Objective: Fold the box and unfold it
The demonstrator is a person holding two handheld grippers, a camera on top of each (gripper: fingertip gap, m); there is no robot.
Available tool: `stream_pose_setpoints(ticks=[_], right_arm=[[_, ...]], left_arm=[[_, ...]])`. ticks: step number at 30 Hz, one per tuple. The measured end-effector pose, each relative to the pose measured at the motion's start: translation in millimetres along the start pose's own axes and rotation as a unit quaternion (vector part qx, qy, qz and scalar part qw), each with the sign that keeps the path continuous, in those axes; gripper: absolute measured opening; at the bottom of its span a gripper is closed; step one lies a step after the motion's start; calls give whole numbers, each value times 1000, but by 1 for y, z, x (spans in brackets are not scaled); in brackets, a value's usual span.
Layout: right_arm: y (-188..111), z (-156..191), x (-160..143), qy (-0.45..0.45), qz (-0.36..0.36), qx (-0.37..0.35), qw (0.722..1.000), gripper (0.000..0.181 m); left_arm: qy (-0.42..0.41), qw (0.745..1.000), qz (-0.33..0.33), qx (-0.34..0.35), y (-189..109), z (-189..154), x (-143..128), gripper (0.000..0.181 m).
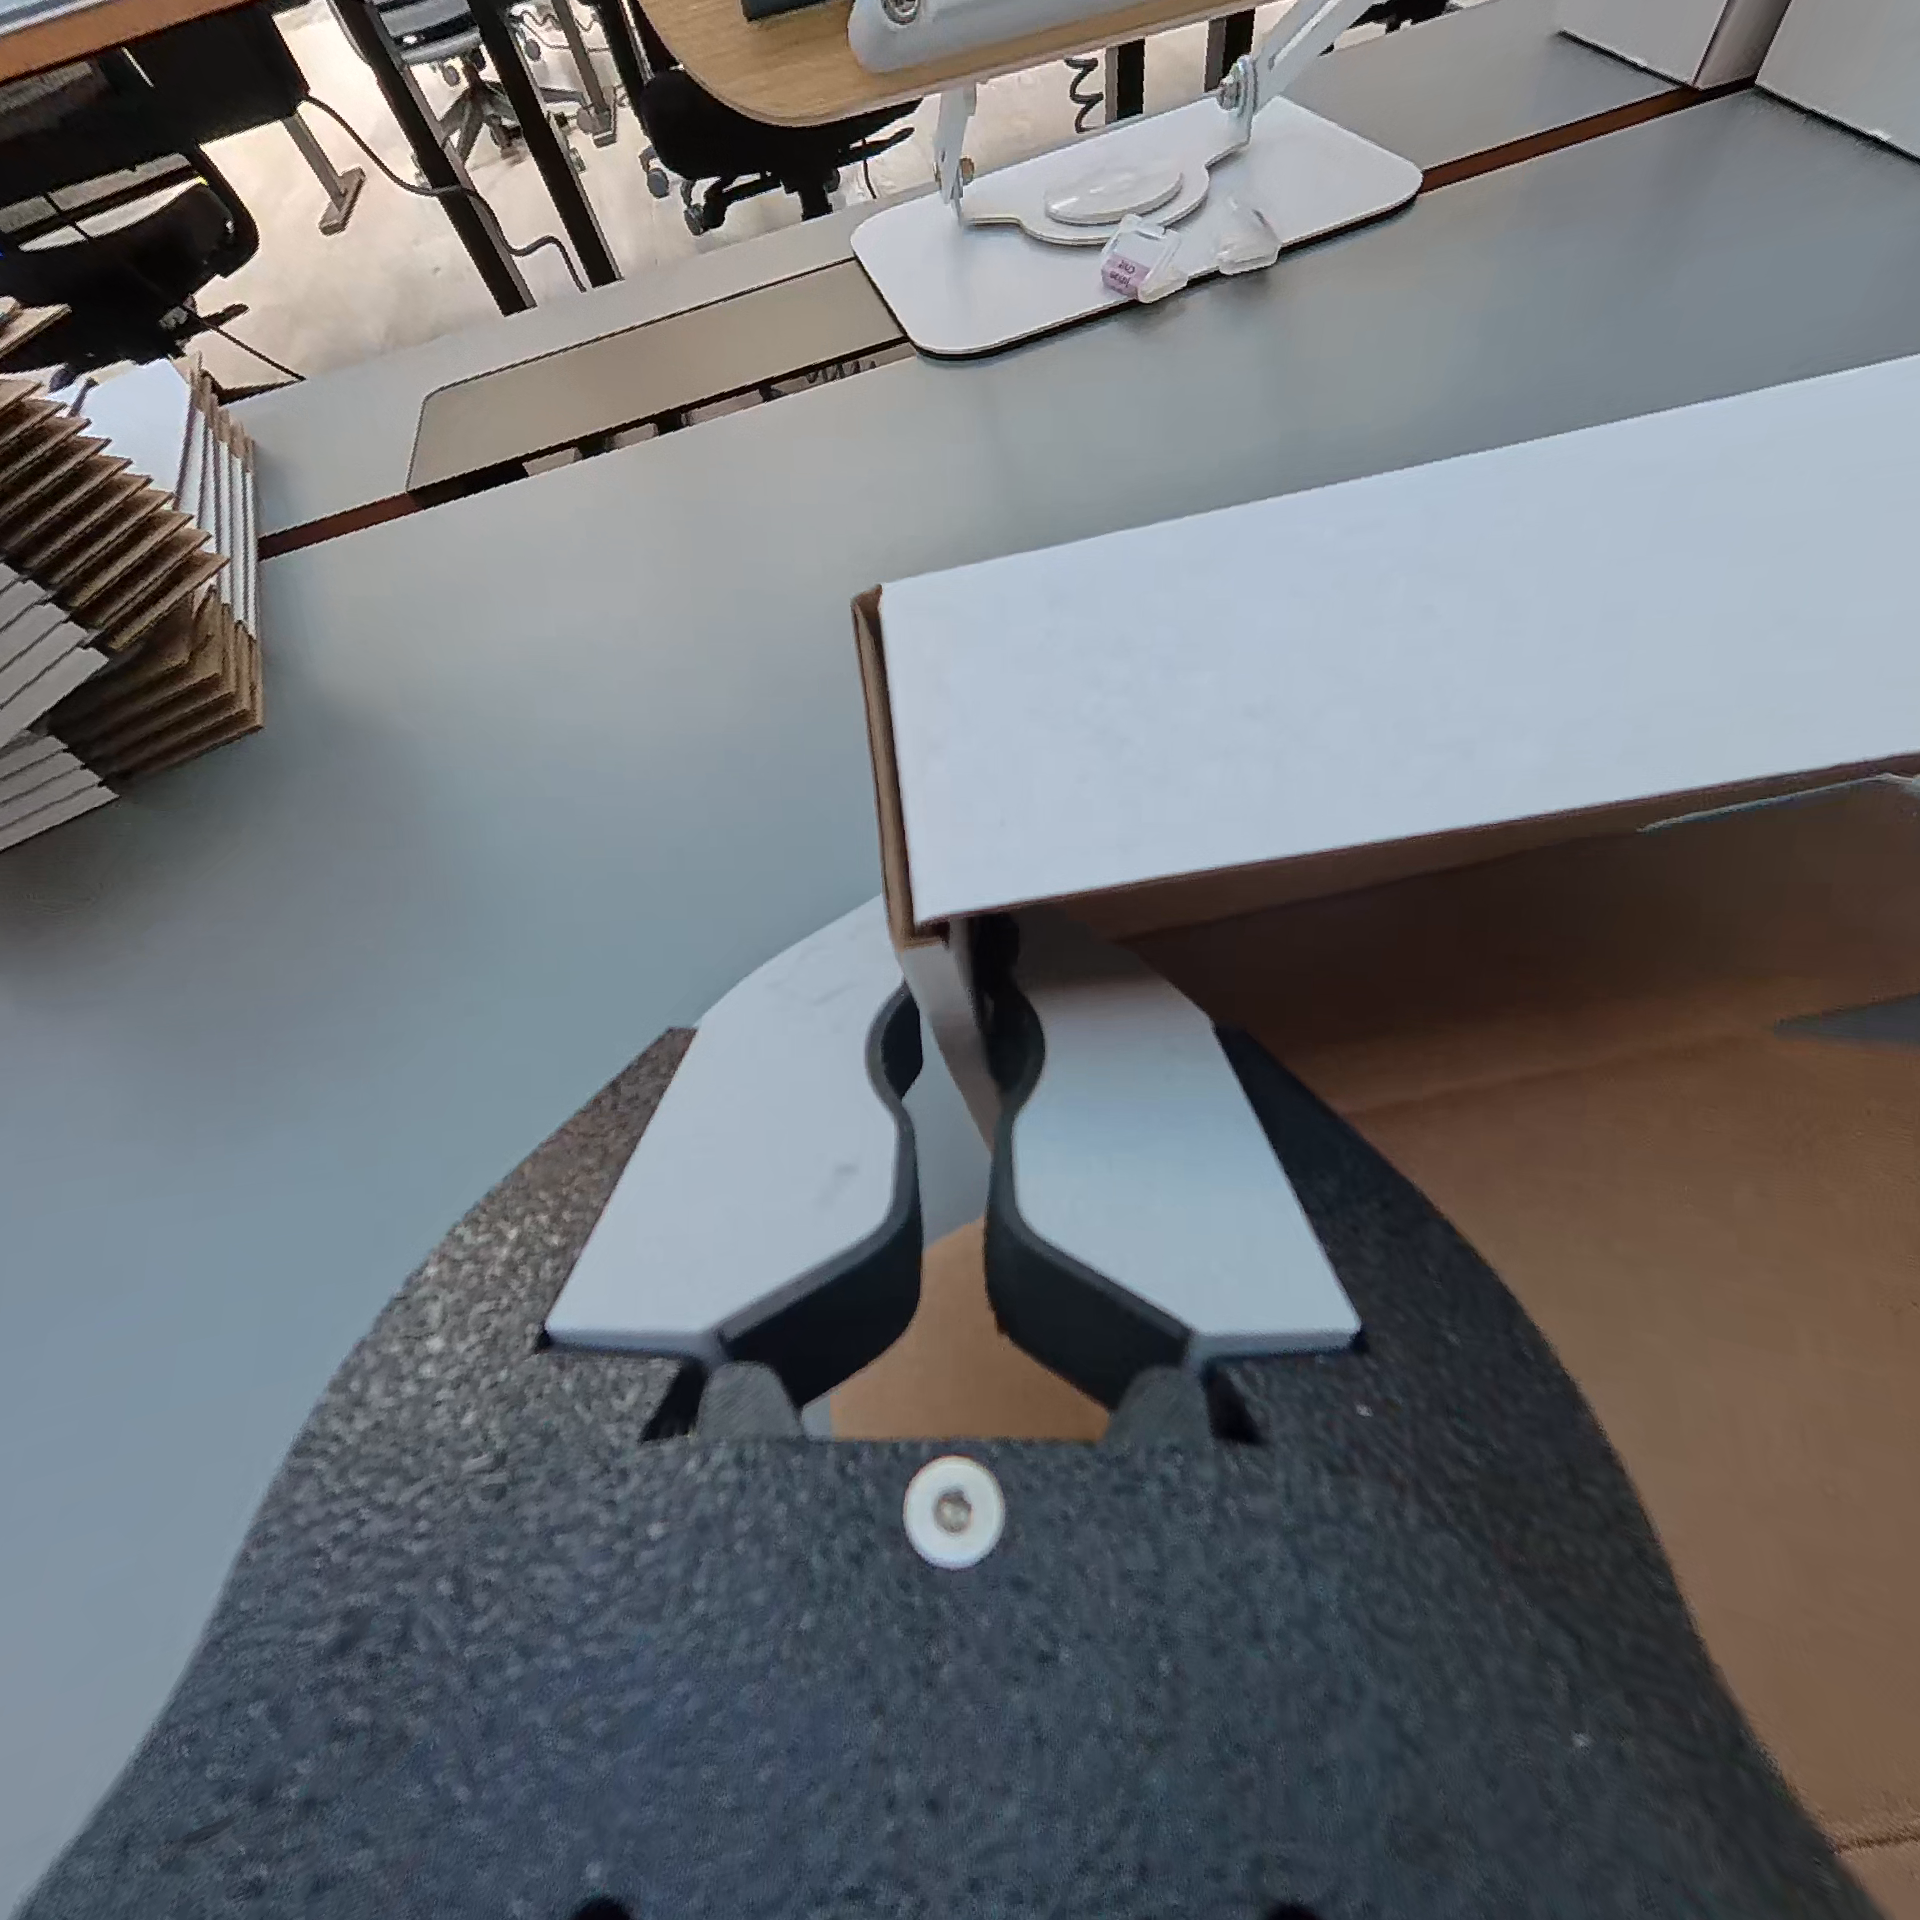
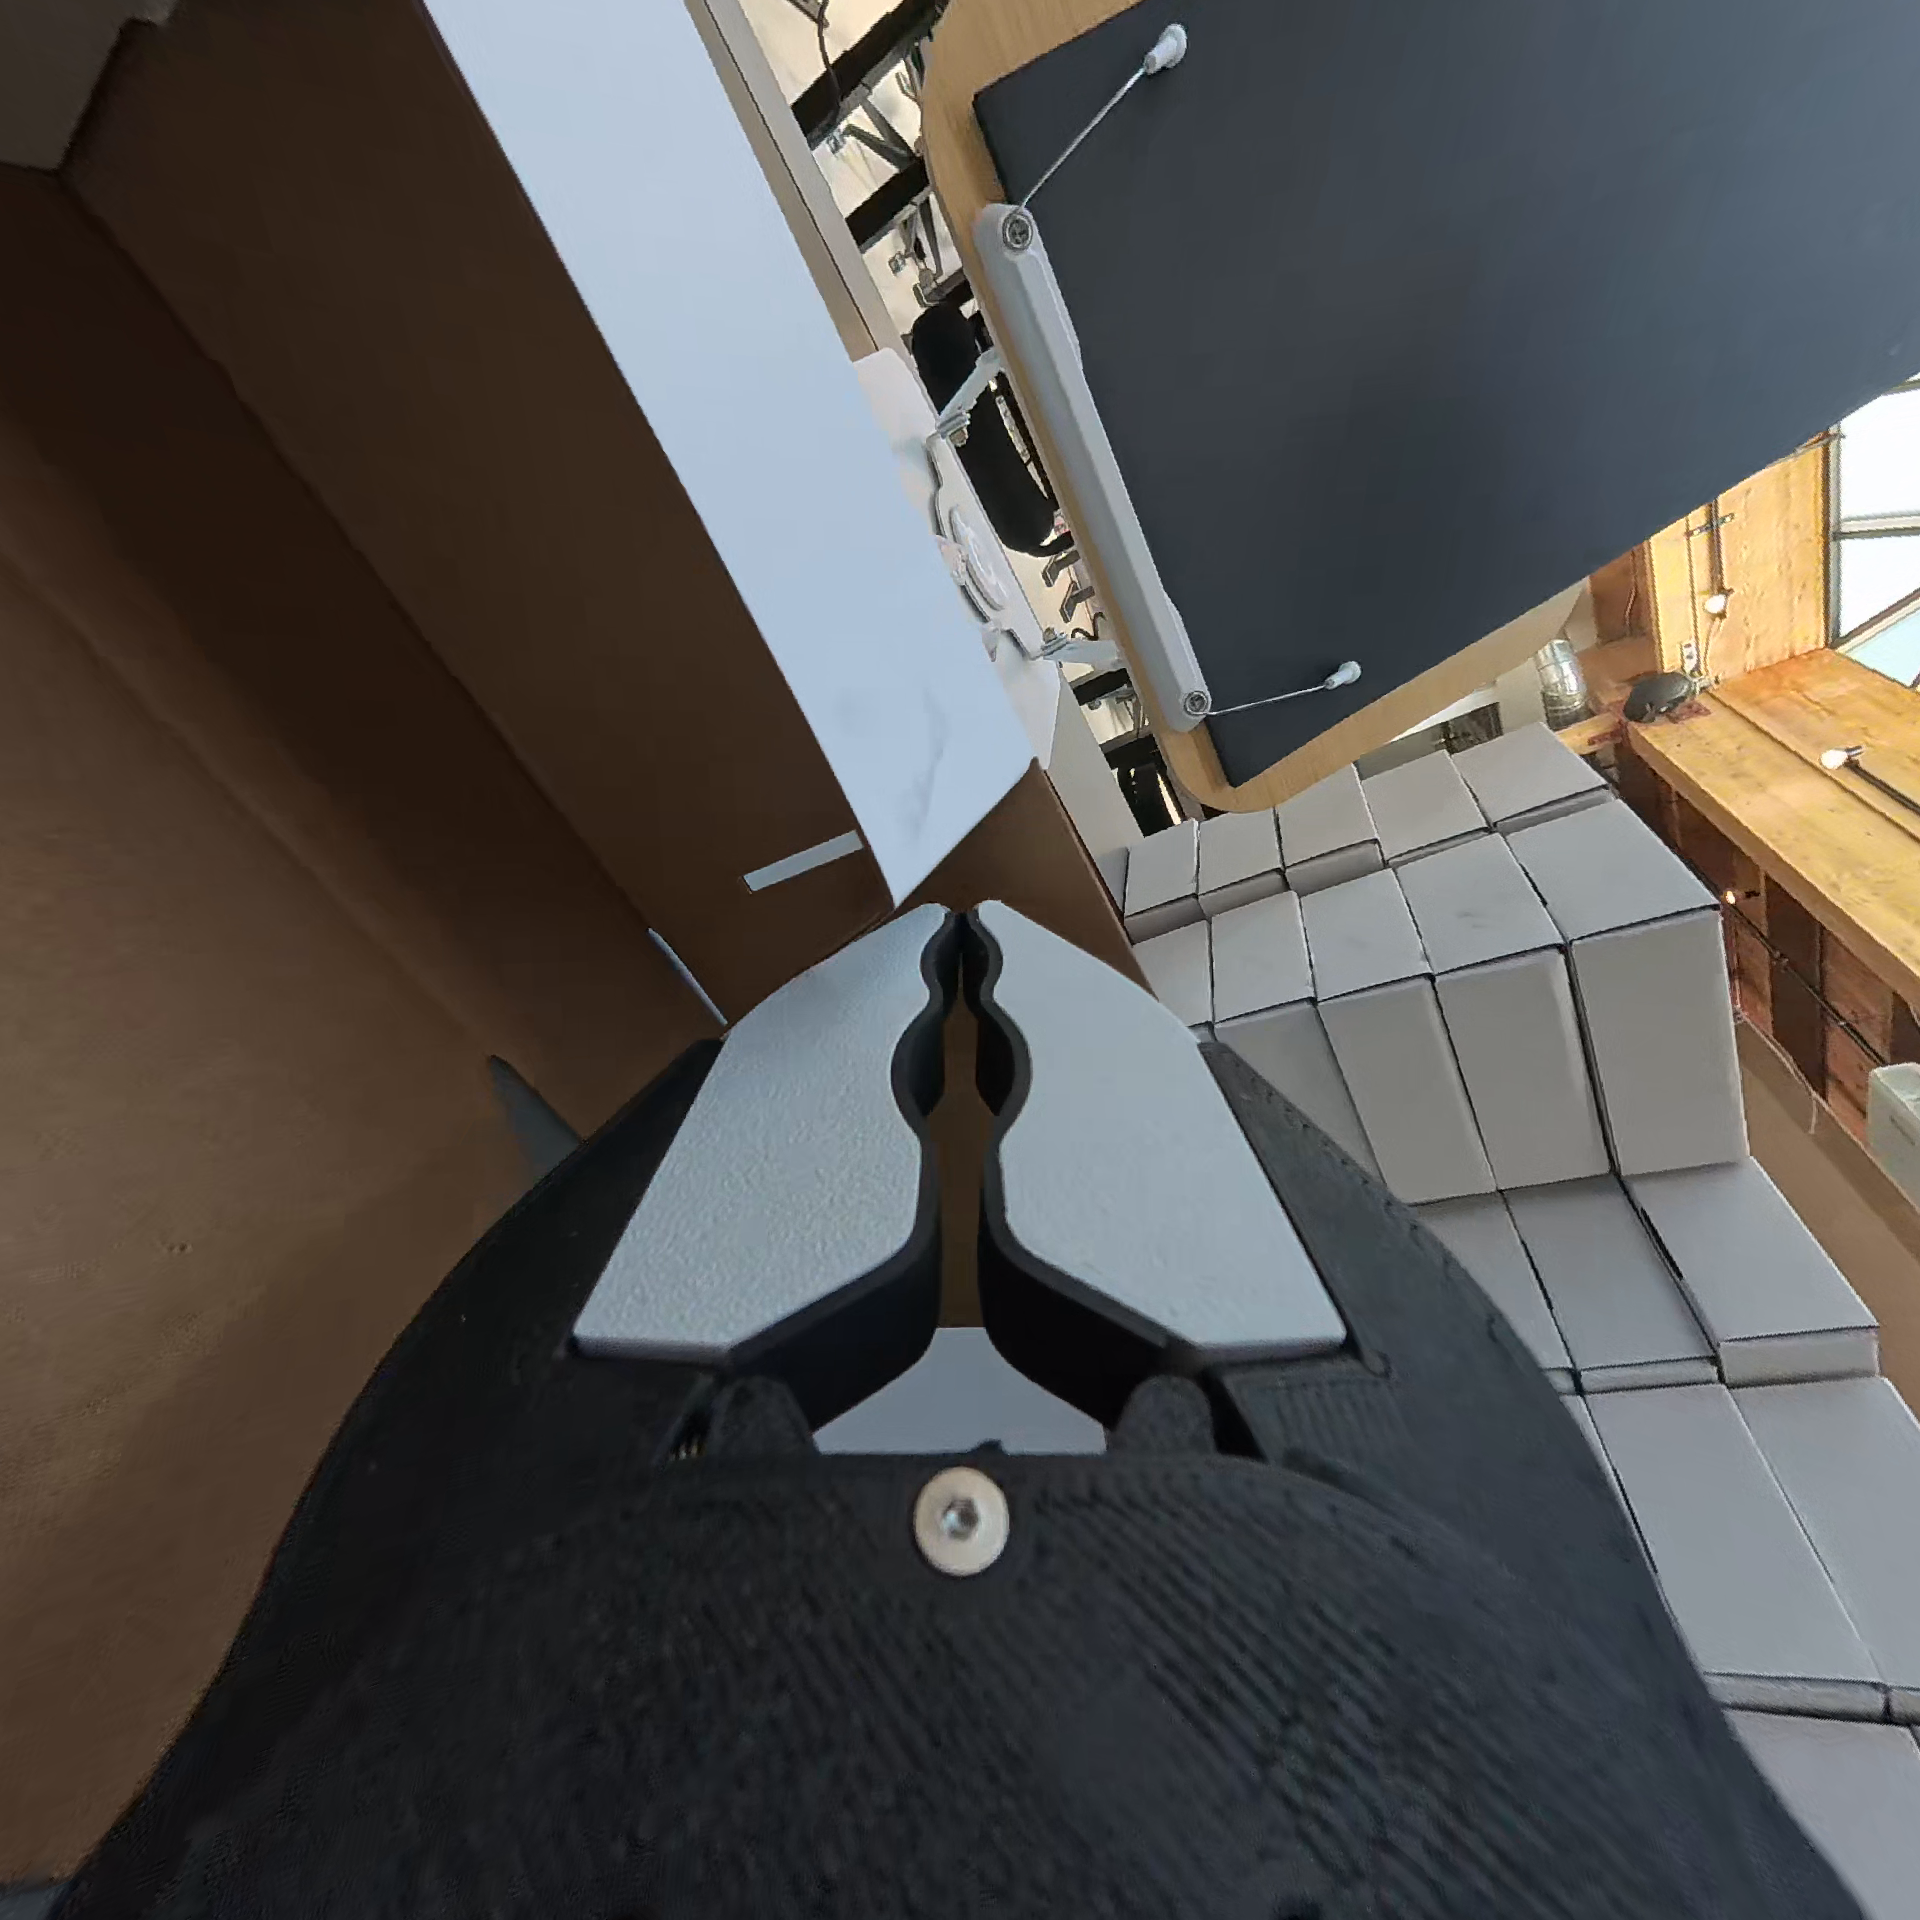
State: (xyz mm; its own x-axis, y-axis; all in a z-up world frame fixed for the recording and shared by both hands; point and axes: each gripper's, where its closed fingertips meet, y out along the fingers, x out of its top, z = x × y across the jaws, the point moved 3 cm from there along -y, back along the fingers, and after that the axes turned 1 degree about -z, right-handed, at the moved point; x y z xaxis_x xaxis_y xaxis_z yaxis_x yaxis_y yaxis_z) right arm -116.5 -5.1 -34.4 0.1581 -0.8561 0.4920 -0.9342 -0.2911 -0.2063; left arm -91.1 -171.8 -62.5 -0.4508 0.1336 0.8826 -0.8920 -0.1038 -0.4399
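The box is white outside and brown inside and lies partly folded on the grey table. In the left wrist view its white panel leans over the brown inner floor. My left gripper is shut on a narrow white side flap at the panel's near left corner; its tips are hidden under the panel. In the right wrist view the same white panel stands beside the brown inside. My right gripper is shut at the panel's corner next to a brown flap; nothing shows between its tips.
A stack of flat cardboard blanks lies at the table's left. A white monitor stand base sits at the back. Several folded white boxes are stacked to the right, under a dark monitor back.
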Motion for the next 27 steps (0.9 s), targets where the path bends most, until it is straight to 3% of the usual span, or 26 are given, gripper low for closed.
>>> stream_pose_setpoints(ticks=[7,10,12,18,21,24,27], right_arm=[[-2,11,7,109,-33,56,992,0],[-2,12,13,268,-60,136,952,0],[-4,7,15,310,-76,152,935,0],[-1,11,16,517,-105,255,810,1],[-6,3,29,602,-166,297,722,0],[-3,1,30,608,-180,298,714,0],[-4,-4,34,652,-209,308,661,0]], left_arm=[[-16,1000,-6,8,-2,1,1,7],[-10,1000,-6,4,-2,0,1,7],[0,1000,-10,7,-3,-2,2,7],[33,999,-19,12,-4,-8,4,8],[72,997,-8,19,-3,-13,0,9],[95,995,-12,20,-4,-17,0,10],[106,994,-13,18,-3,-18,0,10]])
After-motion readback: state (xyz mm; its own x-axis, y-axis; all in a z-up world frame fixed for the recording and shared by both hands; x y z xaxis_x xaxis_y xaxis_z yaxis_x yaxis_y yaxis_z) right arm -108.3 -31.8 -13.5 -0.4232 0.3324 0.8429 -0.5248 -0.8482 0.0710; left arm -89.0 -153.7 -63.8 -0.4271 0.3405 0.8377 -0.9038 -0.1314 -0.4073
